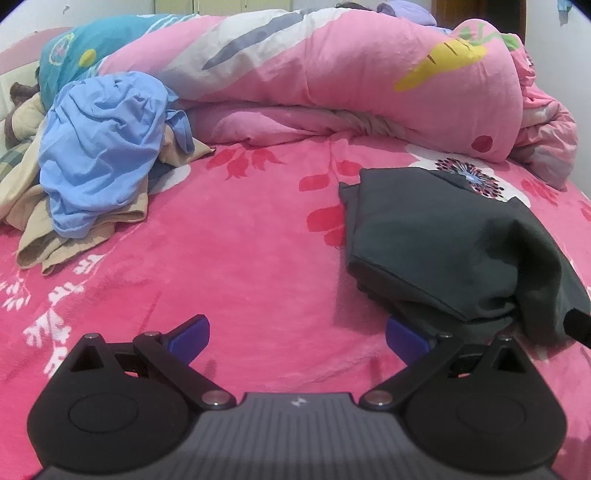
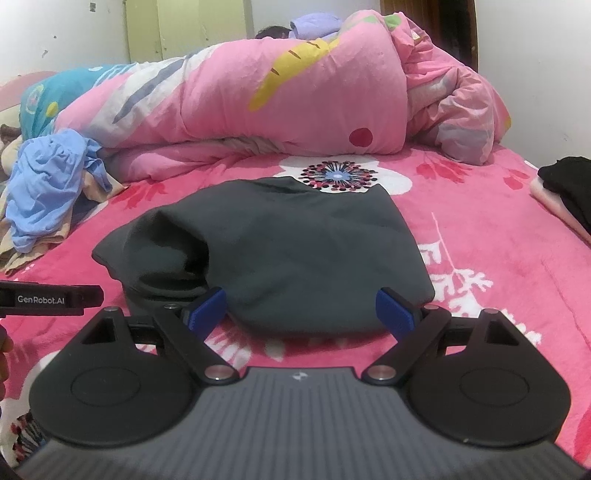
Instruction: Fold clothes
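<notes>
A dark grey garment (image 2: 288,243) lies folded into a thick bundle on the pink flowered bedspread (image 2: 480,236). Its near edge sits between the blue pads of my right gripper (image 2: 301,314), which is open and not pinching it. In the left wrist view the same garment (image 1: 443,240) lies to the right. My left gripper (image 1: 297,336) is open over bare bedspread, its right pad close to the garment's near corner. A crumpled light blue garment (image 1: 103,147) rests on a beige one (image 1: 74,232) at the far left.
A big pink quilt (image 1: 332,81) is heaped along the back of the bed. A person's dark hair (image 2: 271,32) shows behind it. Black clothing (image 2: 569,184) lies at the right edge of the bed. The left gripper's body (image 2: 48,298) enters the right wrist view from the left.
</notes>
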Demonstrator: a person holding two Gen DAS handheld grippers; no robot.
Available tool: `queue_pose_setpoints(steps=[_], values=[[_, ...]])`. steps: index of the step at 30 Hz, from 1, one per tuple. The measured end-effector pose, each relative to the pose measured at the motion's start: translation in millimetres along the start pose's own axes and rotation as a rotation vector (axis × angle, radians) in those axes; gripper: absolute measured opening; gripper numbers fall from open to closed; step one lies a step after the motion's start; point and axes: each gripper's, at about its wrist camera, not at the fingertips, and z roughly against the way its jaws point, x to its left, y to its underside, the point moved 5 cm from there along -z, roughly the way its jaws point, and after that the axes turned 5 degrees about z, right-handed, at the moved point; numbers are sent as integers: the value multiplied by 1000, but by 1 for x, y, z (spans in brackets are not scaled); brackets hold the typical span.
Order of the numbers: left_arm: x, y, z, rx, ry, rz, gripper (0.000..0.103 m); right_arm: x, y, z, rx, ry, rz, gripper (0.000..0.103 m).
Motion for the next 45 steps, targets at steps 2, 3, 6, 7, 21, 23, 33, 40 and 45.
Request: queue_pose_setpoints(steps=[2,3,6,7,21,23,33,40,45], values=[[1,-1,2,-4,-5,1,102,0,-1,2,-4,-4,3,88],[2,-2,3,-5,-7,1,102,0,-2,2,-6,-5,3,88],[4,-3,4,-9,-10,-3,102,2,-4,5,-13,-6,4,88],[4,-3,4,-11,-8,-5,102,2,-4,6,-16,-6,6,88],[18,3,0,-75,102,47,102,69,-66,-35,-36,-173,204,88],[23,6,-3,-79,123,56,98,85,-75,-56,-13,-180,255,87],[43,5,-10,-97,280,129,85,86,-73,-133,187,-145,258,15],[44,-1,-9,-96,350,176,85,41,-68,-49,51,-306,15,7],[33,-2,-1,-89,393,173,85,10,-23,13,35,-365,-95,7]])
